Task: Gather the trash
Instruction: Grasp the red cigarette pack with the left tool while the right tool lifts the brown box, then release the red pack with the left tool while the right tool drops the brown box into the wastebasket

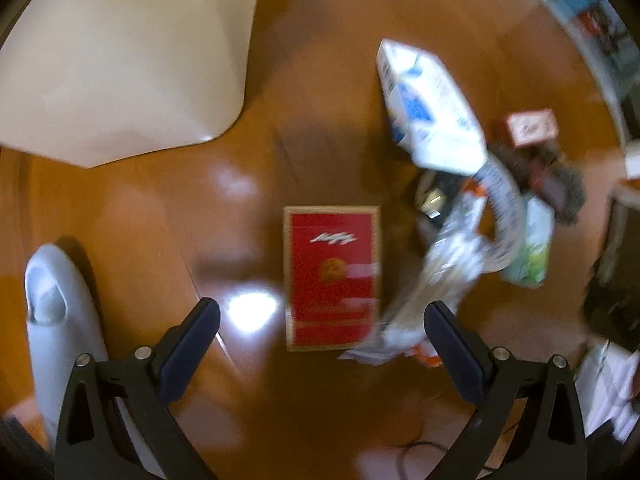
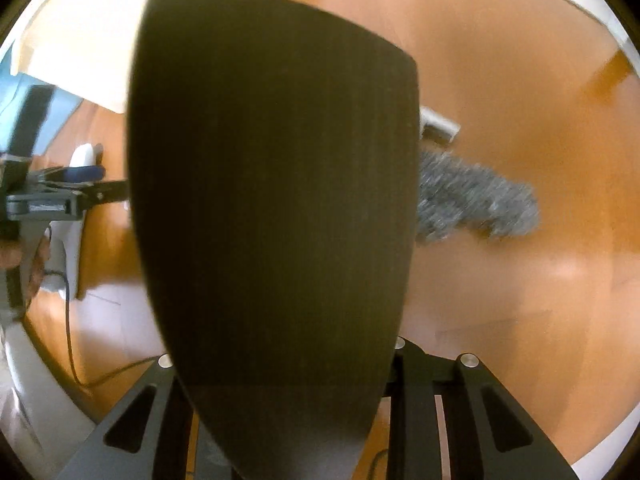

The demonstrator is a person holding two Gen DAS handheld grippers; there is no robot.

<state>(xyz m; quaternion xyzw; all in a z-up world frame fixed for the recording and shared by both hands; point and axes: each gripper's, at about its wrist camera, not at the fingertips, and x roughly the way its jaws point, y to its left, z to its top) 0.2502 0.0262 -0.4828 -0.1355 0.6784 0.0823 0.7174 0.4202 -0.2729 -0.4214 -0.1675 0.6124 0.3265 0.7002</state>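
Observation:
Trash lies on the wooden floor (image 1: 160, 208) in the left wrist view. A red box (image 1: 332, 276) sits straight below my left gripper (image 1: 322, 326), whose jaws stand wide open and empty above its near end. A crumpled silvery wrapper (image 1: 452, 256) touches the right finger (image 1: 448, 332). Beyond it are a white and blue carton (image 1: 432, 108), a green carton (image 1: 534, 248) and a small red box (image 1: 530, 126). My right gripper (image 2: 288, 360) is shut on a large dark flat object (image 2: 272, 184) that fills its view and hides the fingertips.
A pale slipper (image 1: 60, 320) is at the left, a big white shape (image 1: 120, 52) at the top left. A grey fuzzy item (image 2: 476, 200) and a small silver piece (image 2: 438, 126) lie on the floor; the left gripper (image 2: 60, 188) shows at the left edge. A thin cable (image 2: 72, 344) runs across the floor.

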